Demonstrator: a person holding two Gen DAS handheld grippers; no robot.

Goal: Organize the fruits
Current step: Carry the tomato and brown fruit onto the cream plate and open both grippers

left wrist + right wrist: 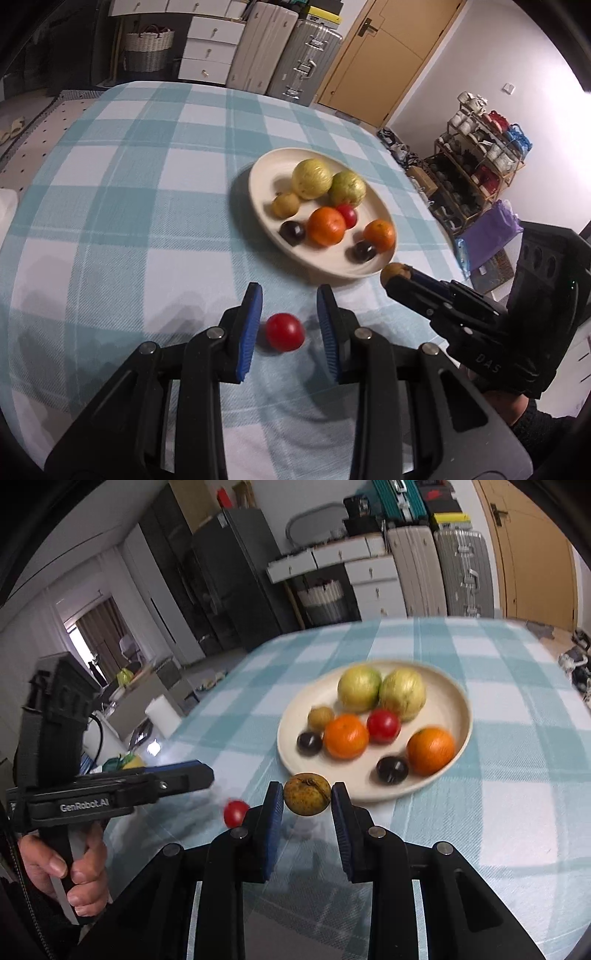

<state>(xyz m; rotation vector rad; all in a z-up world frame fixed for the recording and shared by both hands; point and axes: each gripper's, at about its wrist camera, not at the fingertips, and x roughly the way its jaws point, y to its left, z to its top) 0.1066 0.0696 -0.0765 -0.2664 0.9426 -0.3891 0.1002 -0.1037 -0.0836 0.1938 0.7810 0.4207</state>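
A cream plate (258, 184) (466, 701) on the checked tablecloth holds two yellow-green fruits, two oranges, a red tomato, two dark plums and a small yellow-brown fruit. My right gripper (306, 788) is shut on another small brown-yellow fruit (306, 794), held above the cloth just before the plate's near rim. From the left wrist, this gripper (397, 275) and its fruit (393, 272) show at the plate's right edge. A loose red tomato (285, 331) (235, 813) lies on the cloth. My left gripper (289, 291) (207, 773) hovers over it, its jaws narrowly apart and touching nothing.
The table's far and right edges drop off to the floor. Suitcases (295, 55), drawers and a door stand behind; a shelf of crockery (480, 147) stands to the right. A hand (70, 871) holds the left gripper's handle.
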